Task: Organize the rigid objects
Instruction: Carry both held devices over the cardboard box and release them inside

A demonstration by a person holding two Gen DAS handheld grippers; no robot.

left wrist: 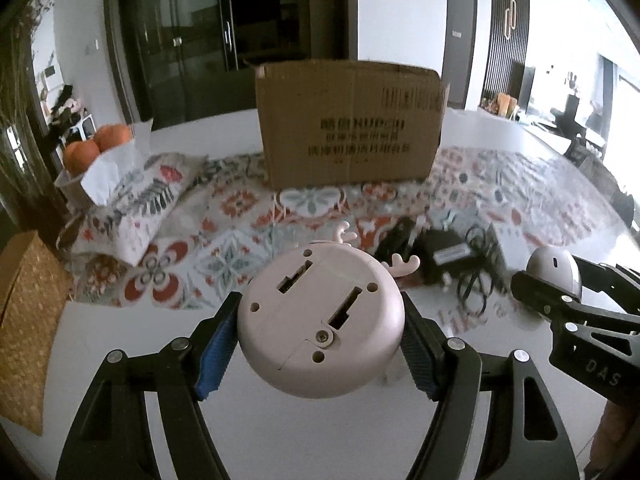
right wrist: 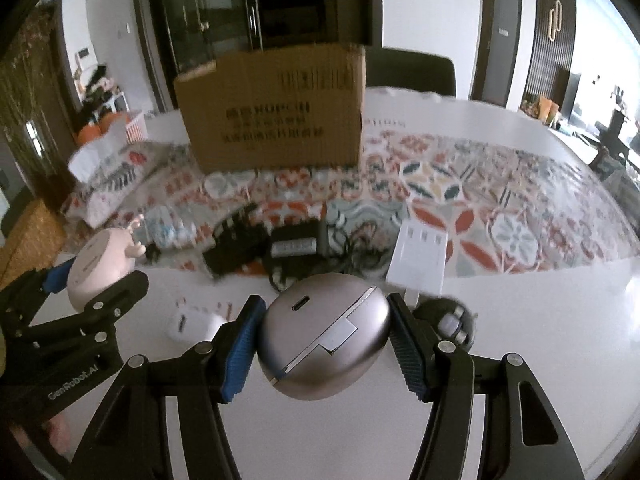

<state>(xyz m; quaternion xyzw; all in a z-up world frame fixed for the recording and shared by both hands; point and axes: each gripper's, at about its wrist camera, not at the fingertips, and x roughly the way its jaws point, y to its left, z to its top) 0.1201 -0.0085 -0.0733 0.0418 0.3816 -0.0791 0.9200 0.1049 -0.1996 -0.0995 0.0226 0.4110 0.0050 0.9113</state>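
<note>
A pink round gadget with small antlers (left wrist: 316, 300) hangs above the white table (left wrist: 132, 332), underside toward the camera. My left gripper (left wrist: 320, 332) is shut on it, blue pads pressing both sides. A grey oval case with a charging port (right wrist: 332, 328) is clamped between the pads of my right gripper (right wrist: 325, 336), also lifted off the table. The two grippers sit side by side: the right one and its grey case (left wrist: 554, 268) show at the right of the left wrist view, and the pink gadget (right wrist: 100, 264) shows at the left of the right wrist view.
An open cardboard box (left wrist: 352, 124) stands at the back on a patterned cloth (left wrist: 240, 208). Black adapters with cables (right wrist: 296, 248), a white flat box (right wrist: 420, 256), a small white item (right wrist: 188, 322) and a black round object (right wrist: 452, 320) lie ahead. Oranges (left wrist: 96, 144) and a woven basket (left wrist: 24, 320) are at left.
</note>
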